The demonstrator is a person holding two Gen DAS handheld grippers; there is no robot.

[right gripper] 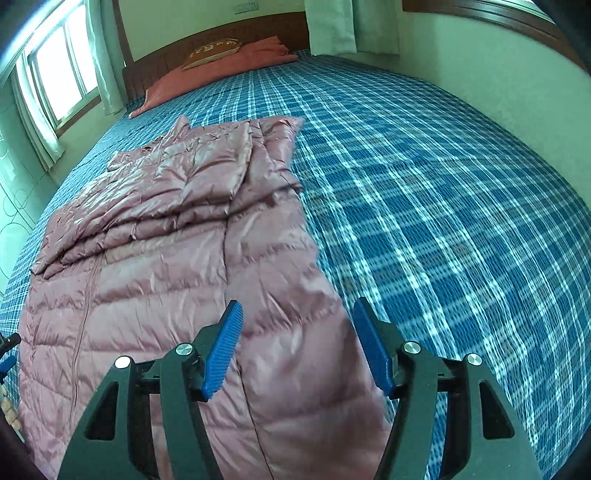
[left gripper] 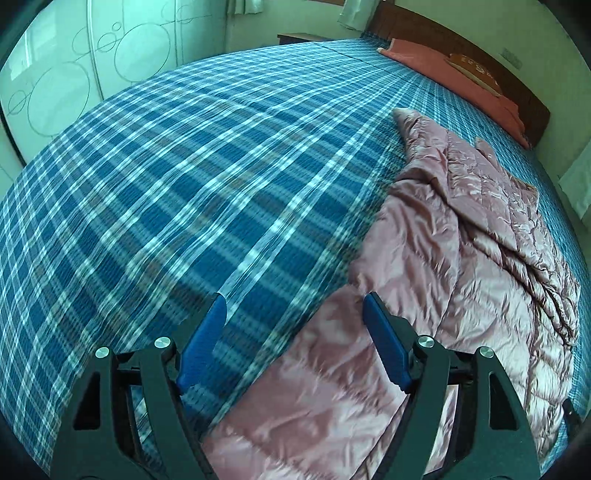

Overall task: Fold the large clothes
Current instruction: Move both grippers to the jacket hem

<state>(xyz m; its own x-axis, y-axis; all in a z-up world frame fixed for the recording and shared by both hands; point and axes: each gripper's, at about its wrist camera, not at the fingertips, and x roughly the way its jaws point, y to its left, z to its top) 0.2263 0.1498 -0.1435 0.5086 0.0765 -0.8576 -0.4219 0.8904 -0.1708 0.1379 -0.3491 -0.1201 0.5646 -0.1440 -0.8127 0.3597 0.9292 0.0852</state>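
No legible text in either view

The brown rectangular cushion [right gripper: 214, 51] against the dark wooden headboard [right gripper: 258, 31] carries pale embroidered marks that may be characters; they are too small and blurred to read from the right wrist view; from the left wrist view the same cushion [left gripper: 476, 72] shows a light pattern, equally unreadable; no label, brand, number or sign can be made out on anything else.
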